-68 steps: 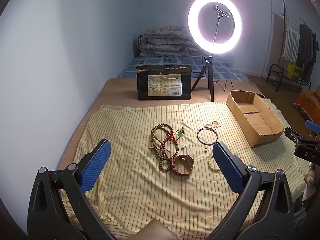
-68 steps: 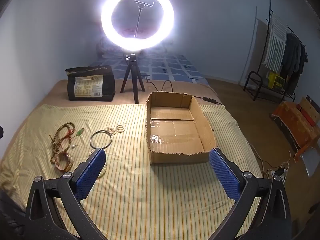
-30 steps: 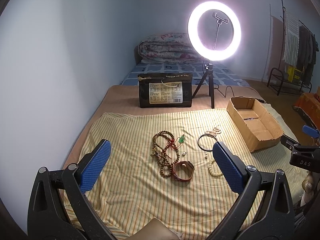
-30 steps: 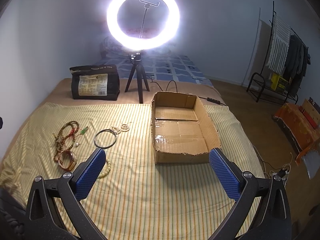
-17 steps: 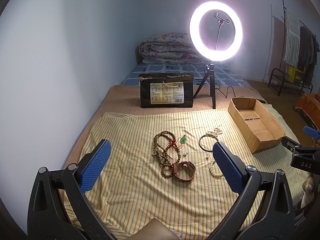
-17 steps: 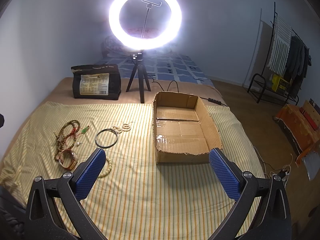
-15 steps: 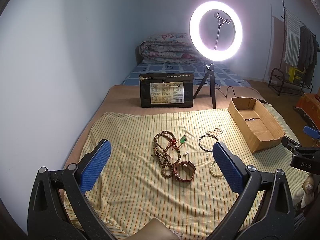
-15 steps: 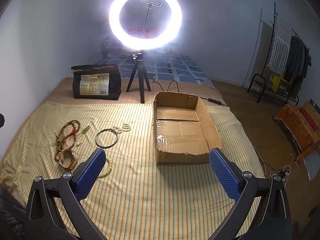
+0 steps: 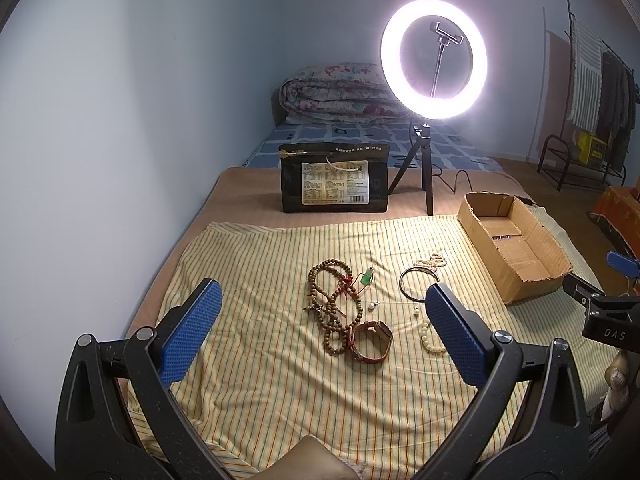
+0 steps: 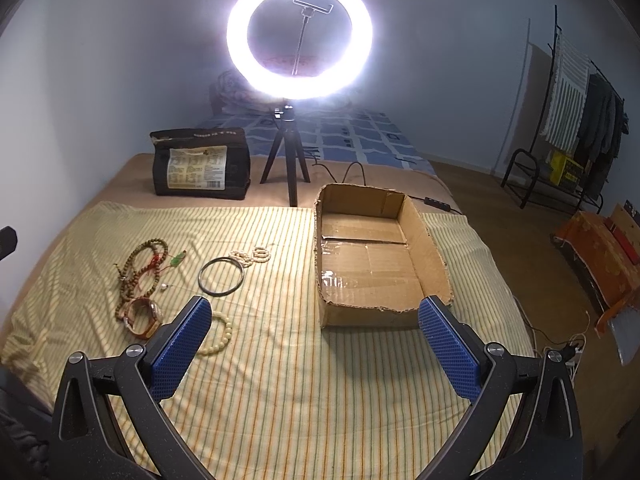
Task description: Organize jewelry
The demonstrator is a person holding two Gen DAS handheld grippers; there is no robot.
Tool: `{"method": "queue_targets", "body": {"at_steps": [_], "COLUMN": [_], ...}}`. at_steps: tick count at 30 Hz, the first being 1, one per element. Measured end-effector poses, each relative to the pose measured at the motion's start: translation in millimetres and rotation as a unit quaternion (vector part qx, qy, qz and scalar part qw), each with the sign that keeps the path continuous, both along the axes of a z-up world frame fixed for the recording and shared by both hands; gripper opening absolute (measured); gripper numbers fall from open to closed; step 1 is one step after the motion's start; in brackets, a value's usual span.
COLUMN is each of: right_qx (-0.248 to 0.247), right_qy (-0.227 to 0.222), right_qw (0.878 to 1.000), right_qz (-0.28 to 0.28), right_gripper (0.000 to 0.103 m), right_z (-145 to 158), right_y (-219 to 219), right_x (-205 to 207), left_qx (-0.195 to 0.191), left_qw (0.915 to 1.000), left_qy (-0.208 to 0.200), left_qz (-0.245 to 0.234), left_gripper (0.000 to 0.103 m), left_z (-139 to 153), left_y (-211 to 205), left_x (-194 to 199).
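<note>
Jewelry lies on a yellow striped cloth (image 9: 280,380): a brown wooden bead necklace (image 9: 332,300) with a green pendant (image 9: 366,279), a brown leather watch (image 9: 370,346), a dark bangle (image 9: 418,289), a cream bead bracelet (image 9: 430,340) and a small cream bead string (image 9: 432,260). In the right wrist view show the necklace (image 10: 140,272), watch (image 10: 144,318), bangle (image 10: 221,275) and bracelet (image 10: 220,338). An open, empty cardboard box (image 10: 372,256) stands right of them. My left gripper (image 9: 320,332) is open and empty, short of the jewelry. My right gripper (image 10: 312,340) is open and empty, before the box.
A lit ring light on a tripod (image 9: 434,54) and a black bag with a label (image 9: 334,178) stand behind the cloth. A folded quilt (image 9: 336,94) lies farther back. A clothes rack (image 10: 576,112) and orange box (image 10: 600,256) are on the floor at right.
Both grippers have drawn back and risen slightly, so the jewelry and box look a bit farther off. Nothing on the cloth has moved. Both grippers stay open.
</note>
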State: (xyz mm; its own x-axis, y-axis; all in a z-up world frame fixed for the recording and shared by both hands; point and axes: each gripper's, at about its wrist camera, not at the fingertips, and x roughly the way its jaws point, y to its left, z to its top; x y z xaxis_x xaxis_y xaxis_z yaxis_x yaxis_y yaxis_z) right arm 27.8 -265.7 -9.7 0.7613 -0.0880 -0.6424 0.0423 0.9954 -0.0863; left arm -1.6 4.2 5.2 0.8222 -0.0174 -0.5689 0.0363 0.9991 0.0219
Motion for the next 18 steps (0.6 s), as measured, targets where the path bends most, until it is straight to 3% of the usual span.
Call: {"method": "queue_targets", "body": {"at_steps": [18], "right_qx": [0.001], "right_qy": [0.004], "right_qw": [1.000], "right_qz": [0.016], "right_gripper": [0.103], "right_z": [-4], "right_y": [4], "right_x": [9], "left_qx": [0.010], "left_qw": [0.9996], "left_qy": [0.022], "left_qz": [0.017], "left_gripper": [0.103], "left_z": [-14], "left_y": [4], "left_x": [17]}}
